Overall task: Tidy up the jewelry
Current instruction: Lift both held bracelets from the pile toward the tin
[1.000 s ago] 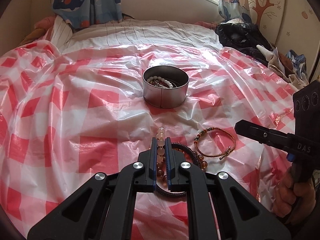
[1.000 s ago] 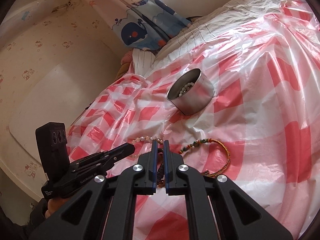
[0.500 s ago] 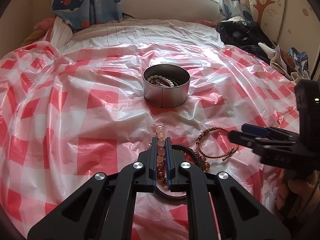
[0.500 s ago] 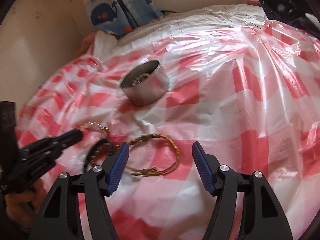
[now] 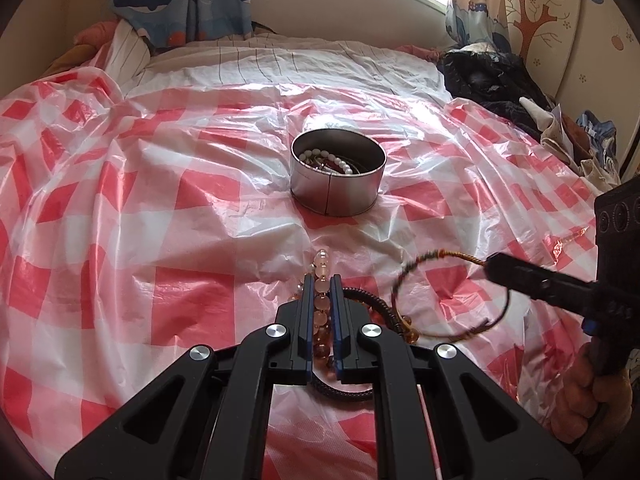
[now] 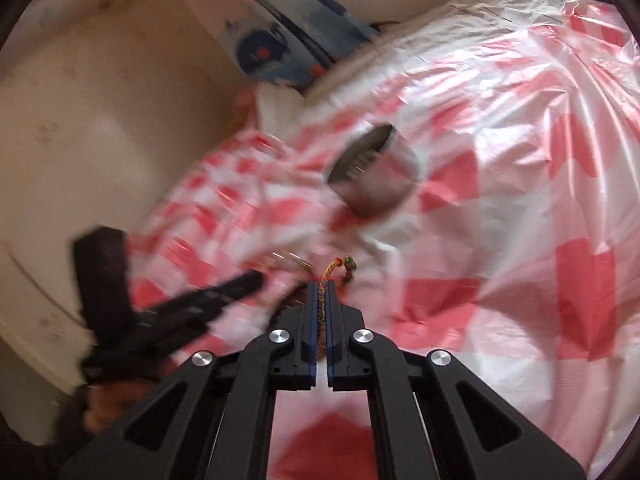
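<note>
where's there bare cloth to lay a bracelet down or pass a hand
Bare checked plastic cloth spreads to the left of the metal tin, and more lies between the tin and the dark clothes pile. It is crowded in front of the tin: pink bead bracelet, black cord bracelet, braided bracelet, both grippers.

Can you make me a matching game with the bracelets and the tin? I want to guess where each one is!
Things:
1. pink bead bracelet
2. braided cord bracelet
3. white bead bracelet
4. metal tin

Places:
A. lying inside the tin
B. pinched in the left gripper
C. standing on the red and white checked sheet
D. pinched in the right gripper

Pairs: 1-B, 2-D, 3-A, 4-C
</note>
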Demonstrator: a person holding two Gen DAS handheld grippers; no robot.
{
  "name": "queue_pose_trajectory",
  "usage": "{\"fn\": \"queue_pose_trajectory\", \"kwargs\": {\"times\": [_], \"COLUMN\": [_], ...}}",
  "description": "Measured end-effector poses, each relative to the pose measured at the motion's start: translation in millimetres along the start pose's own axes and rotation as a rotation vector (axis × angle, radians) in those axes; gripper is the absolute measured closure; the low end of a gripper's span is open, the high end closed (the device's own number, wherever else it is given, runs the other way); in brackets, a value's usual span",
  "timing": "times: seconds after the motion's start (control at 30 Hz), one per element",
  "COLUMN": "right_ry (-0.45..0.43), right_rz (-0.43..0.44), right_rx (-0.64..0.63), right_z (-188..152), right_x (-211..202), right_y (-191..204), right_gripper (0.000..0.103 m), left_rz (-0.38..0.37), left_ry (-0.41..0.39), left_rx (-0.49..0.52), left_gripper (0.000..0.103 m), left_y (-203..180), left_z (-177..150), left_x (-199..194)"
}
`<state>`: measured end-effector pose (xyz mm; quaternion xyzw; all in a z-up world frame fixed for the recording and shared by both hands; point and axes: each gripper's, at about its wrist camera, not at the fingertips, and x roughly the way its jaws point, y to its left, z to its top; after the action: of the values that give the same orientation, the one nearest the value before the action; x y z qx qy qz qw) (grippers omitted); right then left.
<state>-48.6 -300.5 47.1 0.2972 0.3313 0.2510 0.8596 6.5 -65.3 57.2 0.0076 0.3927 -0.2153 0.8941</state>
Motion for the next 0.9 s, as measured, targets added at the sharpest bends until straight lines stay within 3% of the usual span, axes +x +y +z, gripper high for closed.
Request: {"fn": "queue_pose_trajectory", "kwargs": {"times": [0.43,0.9], "right_ry": [-0.045,-0.059], "right_rz": [0.137,0.118], "right_rx": [0.086,0.091], "right_z": [2.3,3.2], "right_x": [-6.3,-6.7], "right_y": [-9.7,-12.2], "right_gripper": [0.099,0.099], "left_rz": [0.010,0.059], "left_ry": [-0.066,-0.080], "left_rx": [0.011,0.062], "left_gripper": [0.096,0.096], "left_y": [-0.7,-10.8], "left_z": [6.2,7.1], "left_x": [-11.1,-12.9]}}
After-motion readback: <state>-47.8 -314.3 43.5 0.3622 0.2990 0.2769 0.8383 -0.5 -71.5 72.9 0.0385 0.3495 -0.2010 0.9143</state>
